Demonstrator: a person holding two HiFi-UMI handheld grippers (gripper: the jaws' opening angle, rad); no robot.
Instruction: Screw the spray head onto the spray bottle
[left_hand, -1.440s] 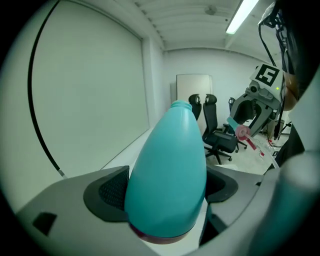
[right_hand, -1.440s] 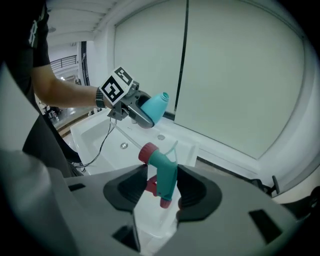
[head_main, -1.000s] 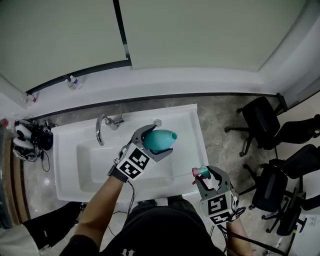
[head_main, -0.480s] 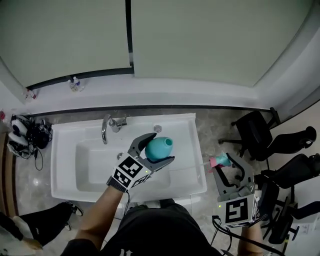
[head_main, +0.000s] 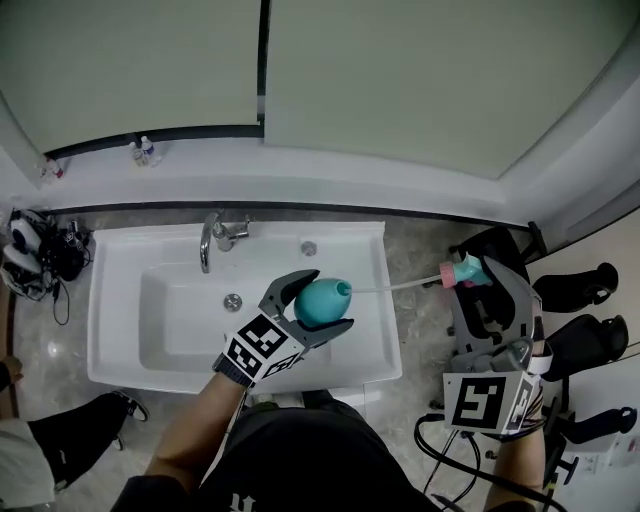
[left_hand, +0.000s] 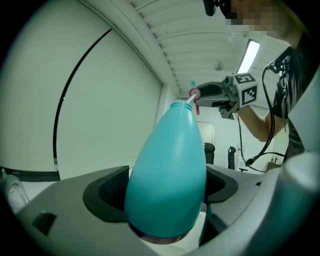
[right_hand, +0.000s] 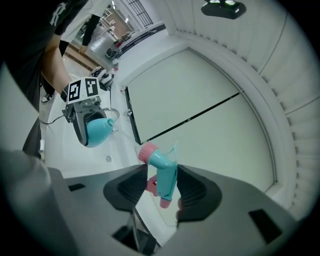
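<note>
Bright, even indoor light filling every view, a ceiling strip lamp (left_hand: 248, 56) blowing out to white, soft sheen lying along the spray bottle (left_hand: 167, 170), fisheye bending the wall (right_hand: 215, 130), gripper-view corners vignetting to black, near foreground blurring.

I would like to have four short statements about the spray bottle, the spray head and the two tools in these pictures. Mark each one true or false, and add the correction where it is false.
1. The left tool grips the teal spray bottle. True.
2. The spray head is screwed onto the bottle. False: it sits off to the side, apart from the bottle, and only its thin tube reaches to the bottle's mouth.
3. In the head view the bottle is over the white sink. True.
4. The right tool is empty. False: its jaws are closed on the spray head.
</note>
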